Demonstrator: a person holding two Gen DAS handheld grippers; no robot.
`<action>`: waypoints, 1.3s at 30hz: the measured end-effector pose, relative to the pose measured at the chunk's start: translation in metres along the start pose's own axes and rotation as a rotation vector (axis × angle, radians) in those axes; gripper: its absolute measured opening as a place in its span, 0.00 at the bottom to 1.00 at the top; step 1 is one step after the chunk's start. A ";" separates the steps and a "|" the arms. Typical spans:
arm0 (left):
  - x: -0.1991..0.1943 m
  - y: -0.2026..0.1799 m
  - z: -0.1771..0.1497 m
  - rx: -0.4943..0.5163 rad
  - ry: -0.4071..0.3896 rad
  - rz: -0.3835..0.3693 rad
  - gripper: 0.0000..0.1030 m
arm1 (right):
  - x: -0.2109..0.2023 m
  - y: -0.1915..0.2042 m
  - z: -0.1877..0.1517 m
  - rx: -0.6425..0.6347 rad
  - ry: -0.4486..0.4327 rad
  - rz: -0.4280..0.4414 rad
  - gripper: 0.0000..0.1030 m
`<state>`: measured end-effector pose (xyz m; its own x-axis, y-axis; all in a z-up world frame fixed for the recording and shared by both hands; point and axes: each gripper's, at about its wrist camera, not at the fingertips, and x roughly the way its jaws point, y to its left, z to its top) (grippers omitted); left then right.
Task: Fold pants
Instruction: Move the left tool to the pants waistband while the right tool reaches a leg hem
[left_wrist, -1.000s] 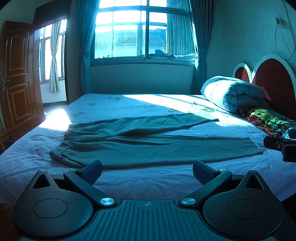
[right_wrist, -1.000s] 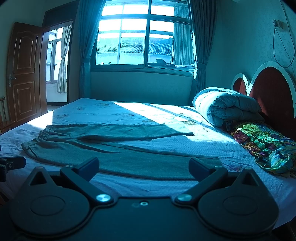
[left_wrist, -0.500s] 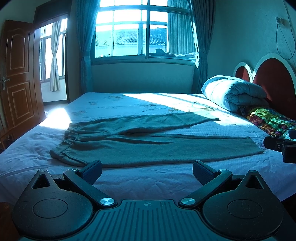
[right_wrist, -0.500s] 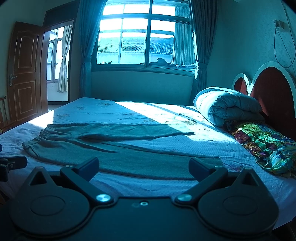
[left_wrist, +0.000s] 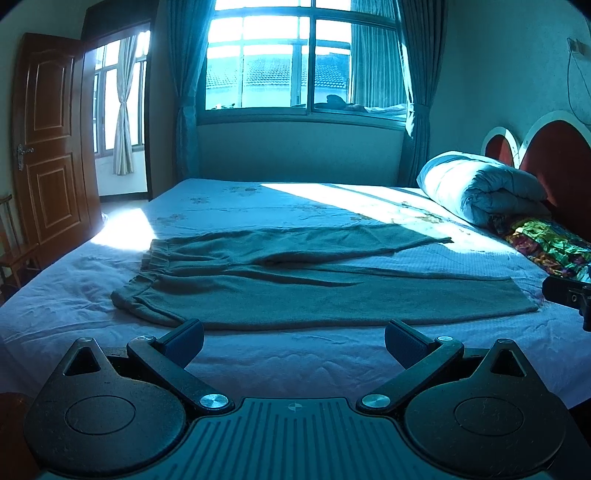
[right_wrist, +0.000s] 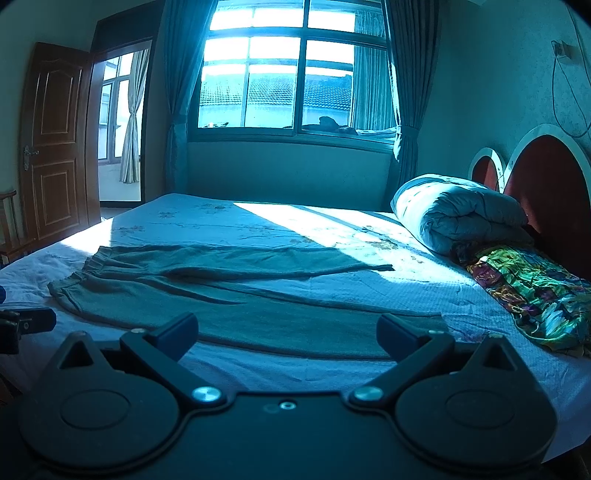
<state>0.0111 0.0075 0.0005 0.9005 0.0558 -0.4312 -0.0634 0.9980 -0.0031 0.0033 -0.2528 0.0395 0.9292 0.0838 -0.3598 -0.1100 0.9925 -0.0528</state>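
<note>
Grey-green pants (left_wrist: 295, 291) lie flat on the bed, waistband at the left, both legs running right, the far leg angled away. They also show in the right wrist view (right_wrist: 236, 295). My left gripper (left_wrist: 293, 341) is open and empty, just short of the near leg's front edge. My right gripper (right_wrist: 286, 334) is open and empty, over the near leg's hem end. The right gripper's tip (left_wrist: 569, 295) shows at the right edge of the left wrist view; the left gripper's tip (right_wrist: 27, 323) shows at the left edge of the right wrist view.
The bed (left_wrist: 295, 199) has a pale sheet. A rolled quilt (left_wrist: 480, 192) and a colourful cloth (left_wrist: 546, 247) lie by the red headboard (left_wrist: 557, 162) at the right. An open wooden door (left_wrist: 51, 140) stands at the left, a window (left_wrist: 295, 62) behind.
Both grippers have crept slightly forward and lower toward the pants. Both stay open. The pants have not moved.
</note>
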 end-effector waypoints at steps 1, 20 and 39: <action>0.004 0.004 0.002 0.000 0.000 0.014 1.00 | 0.001 -0.004 0.002 0.006 -0.018 0.022 0.94; 0.228 0.183 0.101 0.005 0.125 0.167 1.00 | 0.220 0.001 0.084 -0.017 0.062 0.185 0.78; 0.560 0.313 0.110 -0.177 0.368 0.120 0.50 | 0.546 0.080 0.121 -0.220 0.253 0.255 0.42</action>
<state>0.5428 0.3544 -0.1424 0.6707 0.1244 -0.7312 -0.2602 0.9626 -0.0749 0.5448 -0.1166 -0.0489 0.7495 0.2729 -0.6031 -0.4237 0.8977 -0.1204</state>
